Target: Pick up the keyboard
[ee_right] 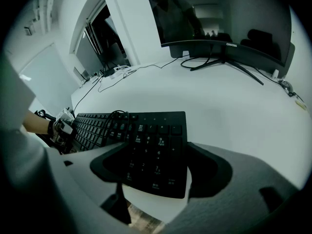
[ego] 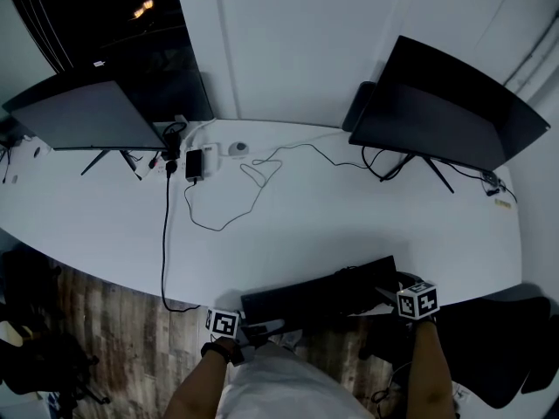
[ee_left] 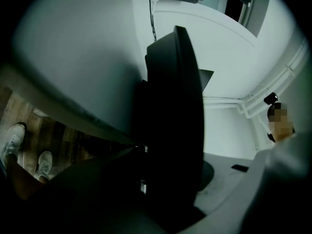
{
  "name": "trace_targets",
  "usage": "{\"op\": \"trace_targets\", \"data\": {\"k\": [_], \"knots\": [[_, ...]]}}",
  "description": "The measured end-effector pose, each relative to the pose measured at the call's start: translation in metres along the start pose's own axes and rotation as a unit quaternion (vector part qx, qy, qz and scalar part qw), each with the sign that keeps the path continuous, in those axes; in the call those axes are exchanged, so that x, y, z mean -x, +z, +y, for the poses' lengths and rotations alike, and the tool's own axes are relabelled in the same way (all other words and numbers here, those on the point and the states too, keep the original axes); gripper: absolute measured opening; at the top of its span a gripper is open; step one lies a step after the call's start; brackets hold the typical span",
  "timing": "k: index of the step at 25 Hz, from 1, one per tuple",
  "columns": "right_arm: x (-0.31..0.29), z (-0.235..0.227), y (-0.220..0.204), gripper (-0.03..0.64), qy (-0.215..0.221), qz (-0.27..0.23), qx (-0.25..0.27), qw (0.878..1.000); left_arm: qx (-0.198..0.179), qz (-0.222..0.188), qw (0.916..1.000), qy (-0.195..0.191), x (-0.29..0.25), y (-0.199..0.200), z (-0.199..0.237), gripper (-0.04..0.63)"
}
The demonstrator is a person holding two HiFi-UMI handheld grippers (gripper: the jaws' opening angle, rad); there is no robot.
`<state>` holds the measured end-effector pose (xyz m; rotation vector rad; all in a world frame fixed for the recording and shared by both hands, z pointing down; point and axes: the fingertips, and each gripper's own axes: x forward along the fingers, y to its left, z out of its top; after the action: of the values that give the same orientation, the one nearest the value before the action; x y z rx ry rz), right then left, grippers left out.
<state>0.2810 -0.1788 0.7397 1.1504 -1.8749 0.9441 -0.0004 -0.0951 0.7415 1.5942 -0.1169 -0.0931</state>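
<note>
The black keyboard (ego: 319, 295) lies along the near edge of the white table (ego: 349, 216). My left gripper (ego: 258, 328) is at its left end. The left gripper view shows the keyboard (ee_left: 170, 106) end-on, filling the space between the jaws of that gripper (ee_left: 168, 179). The right-hand pad rests against it; the other side is too dark to read. My right gripper (ego: 384, 291) is at the keyboard's right end. In the right gripper view the jaws (ee_right: 156, 167) straddle the number-pad end of the keyboard (ee_right: 146, 140), with both dark pads against its long edges.
Two dark monitors (ego: 87, 116) (ego: 445, 103) stand at the back of the table. Between them run black cables (ego: 236, 190) and a power adapter (ego: 194, 164). A black chair (ego: 507, 339) is at the right, with wooden floor (ego: 96, 312) below the table edge.
</note>
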Motion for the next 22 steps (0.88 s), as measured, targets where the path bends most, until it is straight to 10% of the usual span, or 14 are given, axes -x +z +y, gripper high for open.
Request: {"op": "trace_targets", "data": {"k": [22], "knots": [[0.039, 0.003, 0.014, 0.35, 0.015, -0.069, -0.023, 0.997, -0.019, 0.009, 0.9998, -0.001, 0.004, 0.01, -0.062, 0.123]]}}
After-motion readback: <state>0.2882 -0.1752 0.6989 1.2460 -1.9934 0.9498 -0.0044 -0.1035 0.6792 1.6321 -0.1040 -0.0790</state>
